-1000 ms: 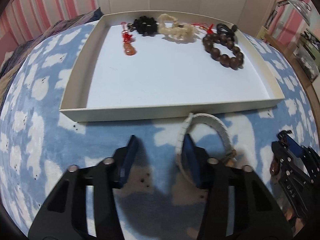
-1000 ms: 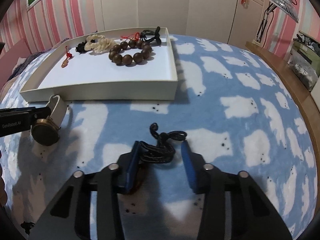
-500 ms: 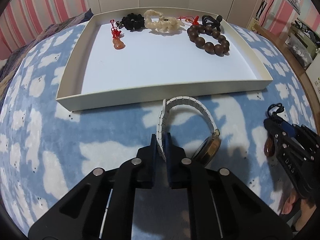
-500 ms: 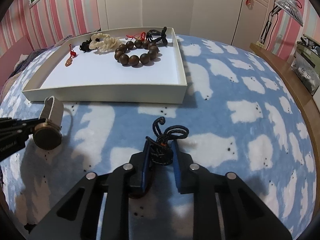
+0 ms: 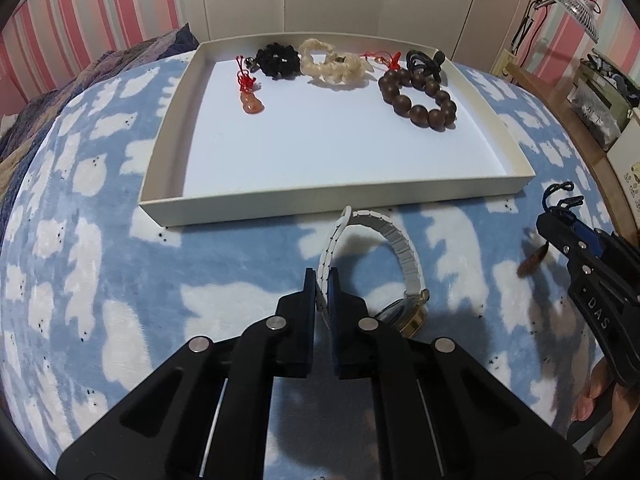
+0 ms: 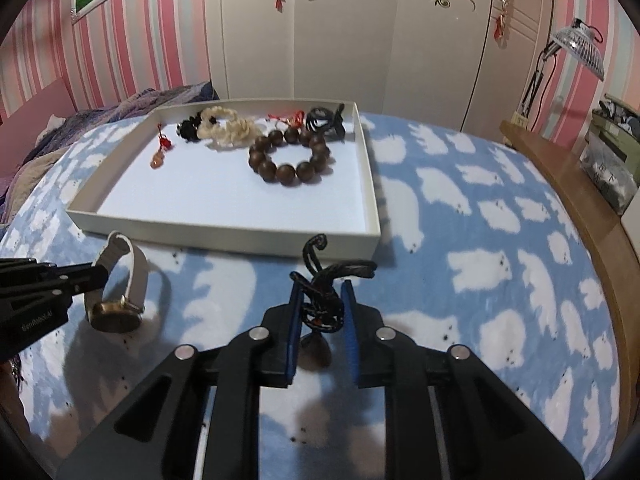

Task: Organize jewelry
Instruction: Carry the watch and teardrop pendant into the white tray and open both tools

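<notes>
Left wrist view: left gripper point(image 5: 322, 280) clamped on white strap of watch point(image 5: 394, 264), just before tray point(image 5: 336, 194) on blanket point(image 5: 120, 280). Advice: lift clear of rim, watch case dangling, set down on bare floor of tray.

Right wrist view: right gripper point(image 6: 322, 300), jaws just closing, narrow, pinching black cord point(image 6: 324, 280) with brown pendant hanging. Keep cord from snagging rim. Print on left gripper unreadable.

The right gripper point(image 6: 321, 307) holds a black cord pendant point(image 6: 323, 300) between its blue pads, just in front of the near wall of the white tray point(image 6: 224, 236). Its jaws have just been closing on the cord. At the left, the left gripper point(image 6: 100, 276) pinches the pale strap of a watch point(image 6: 120, 292) above the blue blanket point(image 6: 460, 280).
</notes>
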Tool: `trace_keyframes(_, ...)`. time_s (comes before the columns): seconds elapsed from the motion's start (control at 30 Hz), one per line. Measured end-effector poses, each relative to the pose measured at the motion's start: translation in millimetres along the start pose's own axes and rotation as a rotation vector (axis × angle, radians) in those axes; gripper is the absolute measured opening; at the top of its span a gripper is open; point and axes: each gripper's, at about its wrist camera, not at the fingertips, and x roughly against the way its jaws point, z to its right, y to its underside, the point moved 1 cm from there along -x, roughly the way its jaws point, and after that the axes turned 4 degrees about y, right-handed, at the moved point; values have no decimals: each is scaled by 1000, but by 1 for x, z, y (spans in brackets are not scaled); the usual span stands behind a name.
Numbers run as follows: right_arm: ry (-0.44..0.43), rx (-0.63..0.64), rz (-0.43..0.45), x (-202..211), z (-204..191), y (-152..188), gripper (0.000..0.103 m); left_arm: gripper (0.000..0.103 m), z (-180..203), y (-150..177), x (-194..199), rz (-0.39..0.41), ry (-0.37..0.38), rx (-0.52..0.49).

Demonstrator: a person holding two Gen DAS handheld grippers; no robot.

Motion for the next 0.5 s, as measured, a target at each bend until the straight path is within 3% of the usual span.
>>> trace_keyframes(0.23,6,19,52,11,-4,-25,19,4,-8,-14,24,60,-12,8)
trace_keyframes(0.5,5,36,123,18,-10,-70,19,5,-23,-56,47,120,-18,43)
